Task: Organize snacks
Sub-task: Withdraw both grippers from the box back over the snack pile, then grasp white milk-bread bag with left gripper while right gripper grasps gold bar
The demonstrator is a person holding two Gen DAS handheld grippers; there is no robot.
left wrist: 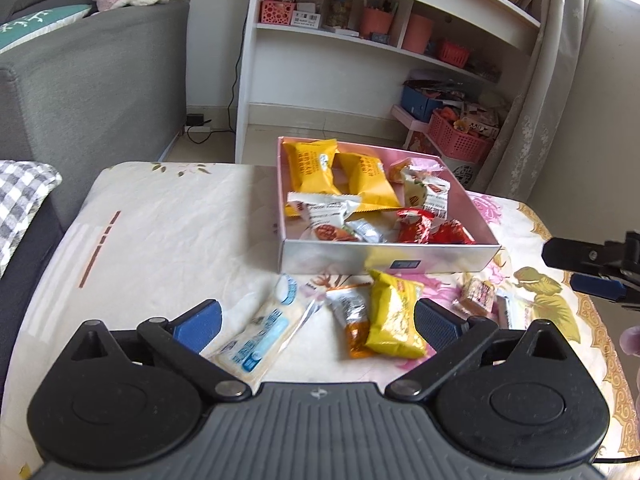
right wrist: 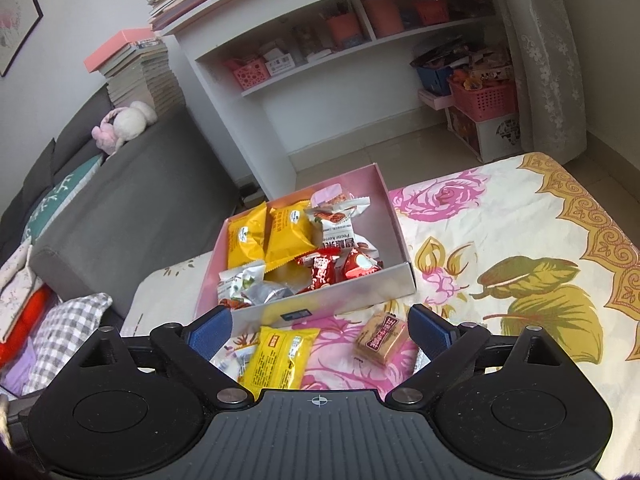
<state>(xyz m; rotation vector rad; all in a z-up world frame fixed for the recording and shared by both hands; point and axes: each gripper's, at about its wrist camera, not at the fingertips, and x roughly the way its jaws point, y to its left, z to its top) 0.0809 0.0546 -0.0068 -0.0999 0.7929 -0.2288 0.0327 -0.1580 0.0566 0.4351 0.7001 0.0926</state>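
A shallow pink-lined box (left wrist: 320, 256) stands on the floral tablecloth and holds yellow packets (left wrist: 312, 164), red wrappers (left wrist: 416, 226) and white nut packets (left wrist: 324, 216). In front of it lie loose snacks: a white-and-blue packet (left wrist: 256, 332), a small silver-and-orange packet (left wrist: 352, 320), a yellow packet (left wrist: 394, 316) and a brown wrapped sweet (left wrist: 478, 298). My left gripper (left wrist: 318, 326) hovers open above these, holding nothing. My right gripper (right wrist: 320, 332) is open and empty over the yellow packet (right wrist: 280, 360) and the brown sweet (right wrist: 382, 338), just short of the box (right wrist: 360, 292).
A grey sofa (left wrist: 100, 80) with a checked cushion (left wrist: 20, 200) borders the table's left side. A white shelf unit (left wrist: 360, 52) and a pink basket (left wrist: 460, 136) stand beyond the far edge. Bare floral cloth (right wrist: 500, 240) lies right of the box.
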